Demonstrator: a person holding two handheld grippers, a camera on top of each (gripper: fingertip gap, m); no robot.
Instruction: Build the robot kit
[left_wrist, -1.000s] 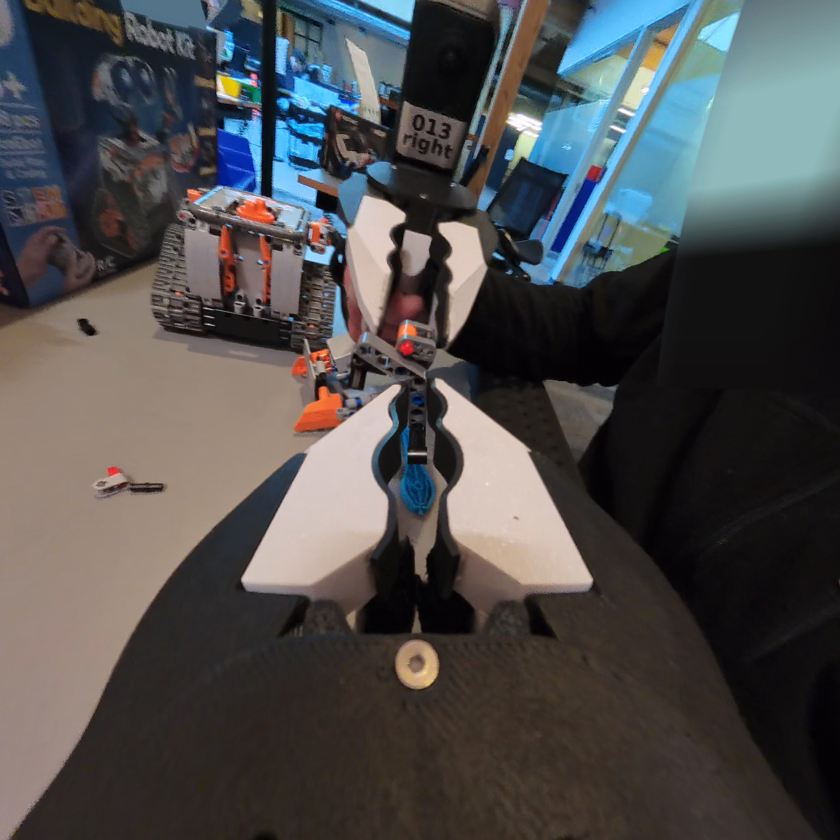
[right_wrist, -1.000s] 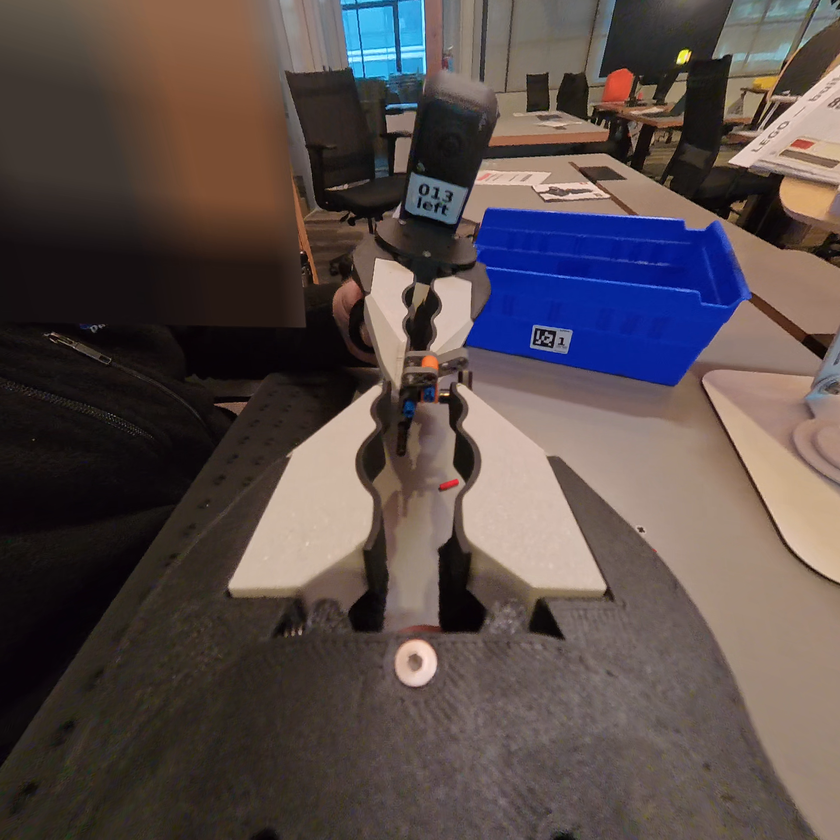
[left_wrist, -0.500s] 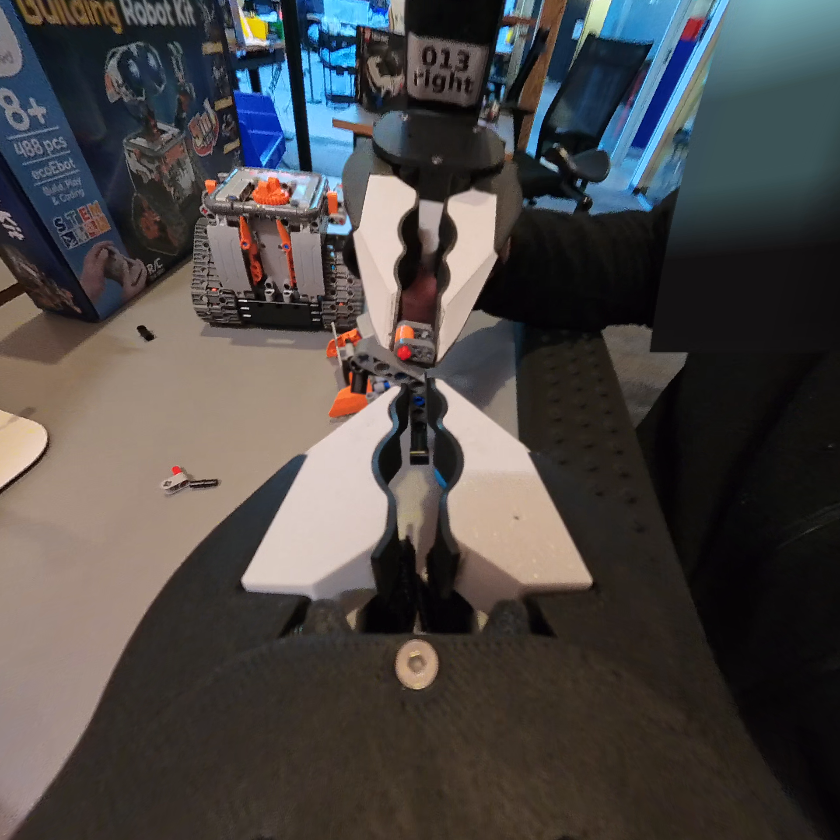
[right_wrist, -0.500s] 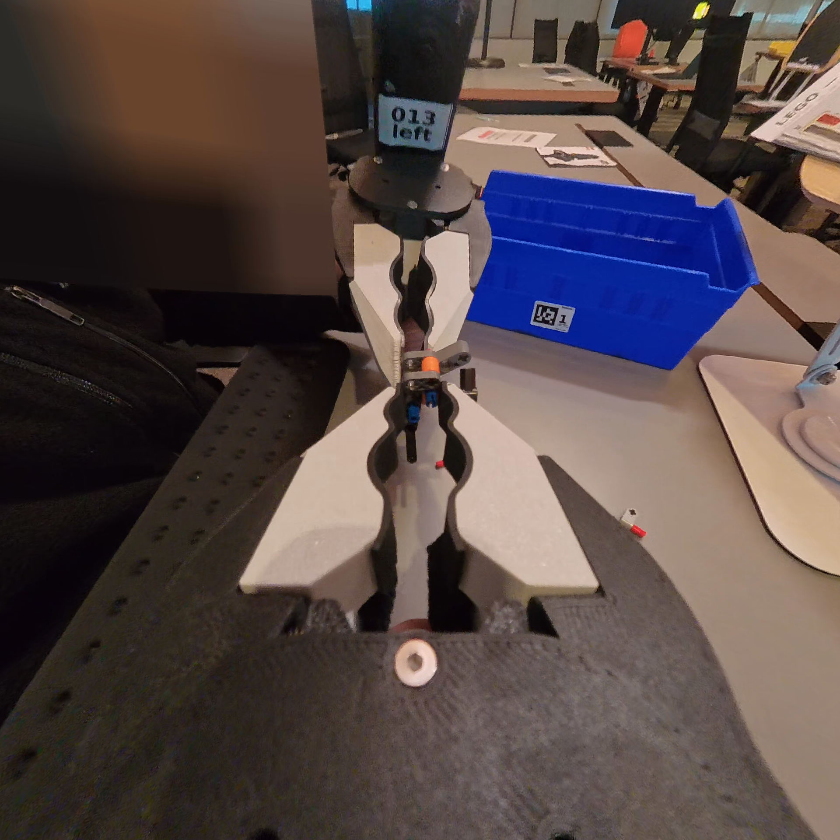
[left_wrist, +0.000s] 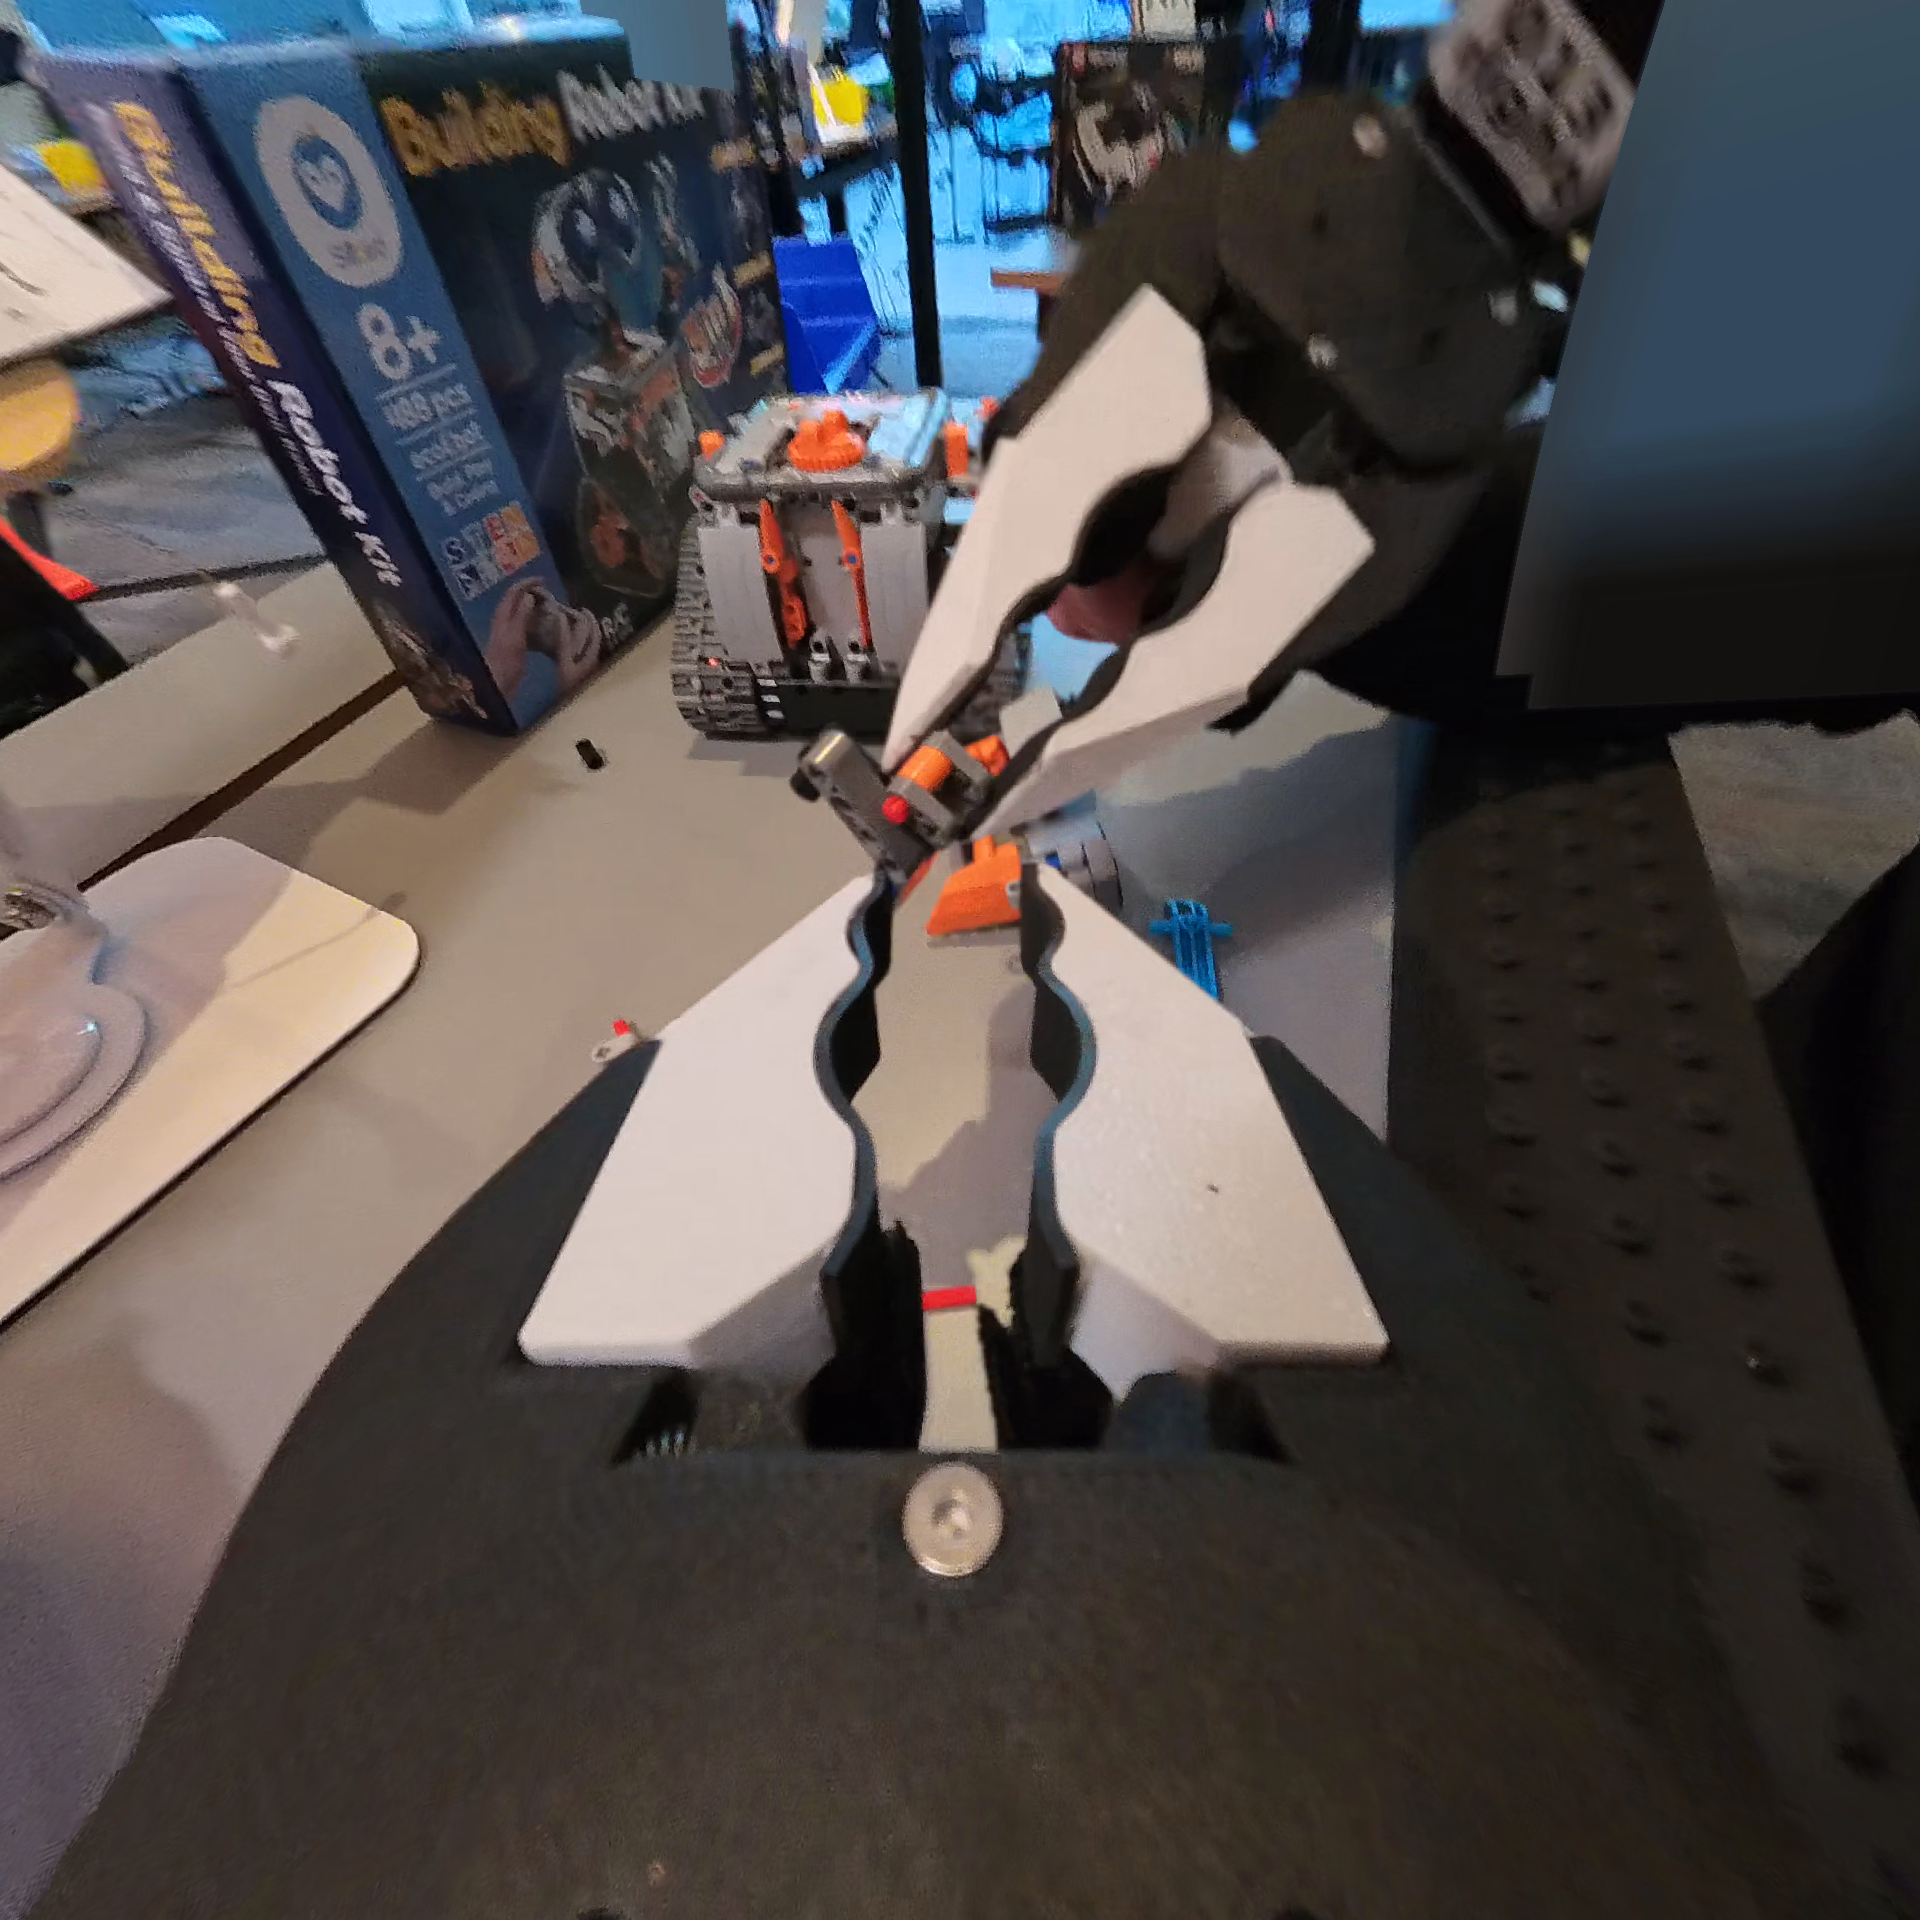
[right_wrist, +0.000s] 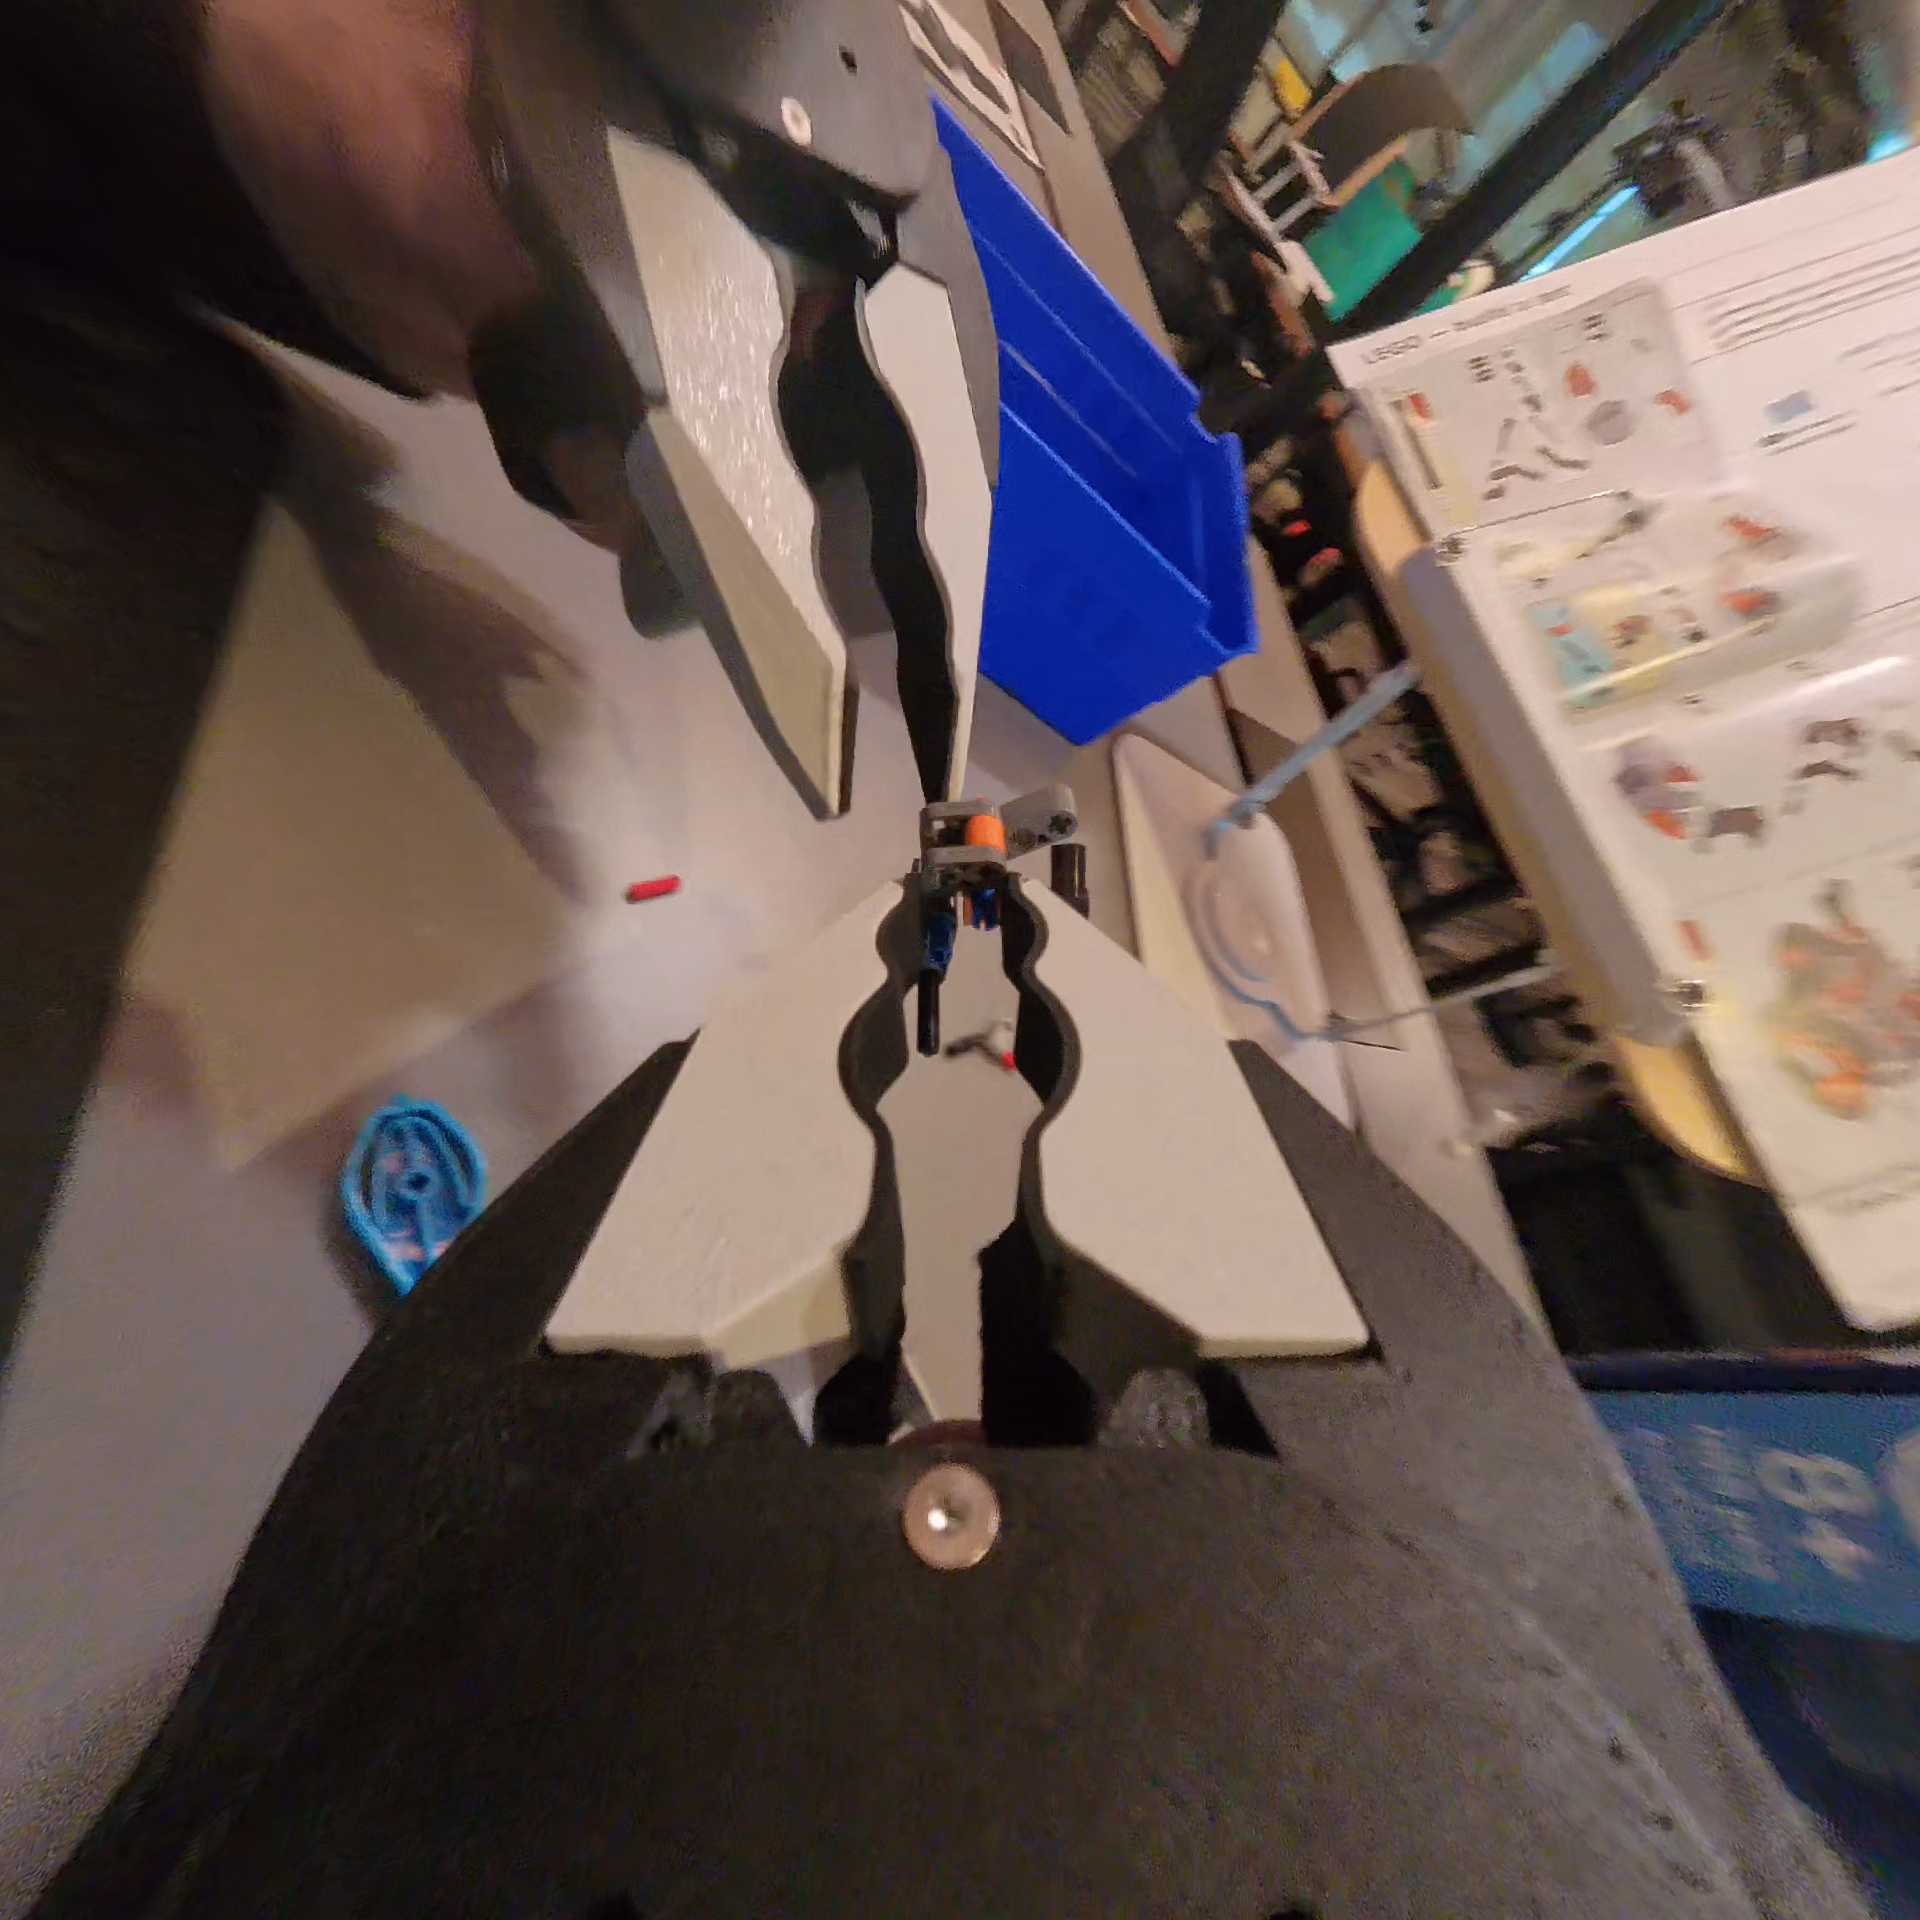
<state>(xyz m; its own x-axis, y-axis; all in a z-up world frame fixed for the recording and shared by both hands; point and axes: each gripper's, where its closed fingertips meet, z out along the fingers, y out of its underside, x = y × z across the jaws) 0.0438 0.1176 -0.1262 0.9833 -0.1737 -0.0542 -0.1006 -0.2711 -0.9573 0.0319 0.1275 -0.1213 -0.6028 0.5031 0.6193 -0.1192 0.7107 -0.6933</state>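
**A:** left gripper (left_wrist: 951, 883) jaws spread, nothing in them, tips just under the small grey-orange assembly (left_wrist: 904, 790)?

**B:** yep, right gripper (right_wrist: 961, 891) jaws pinch it tip-only, up off the table (left_wrist: 520, 914). Thin hold imo, so go gentle.

The instruction sheet (right_wrist: 1704, 727) right of the blue bin (right_wrist: 1101, 540) was blurred and cut off by the edge; the hand (right_wrist: 343, 187) left of it was motion-smeared.
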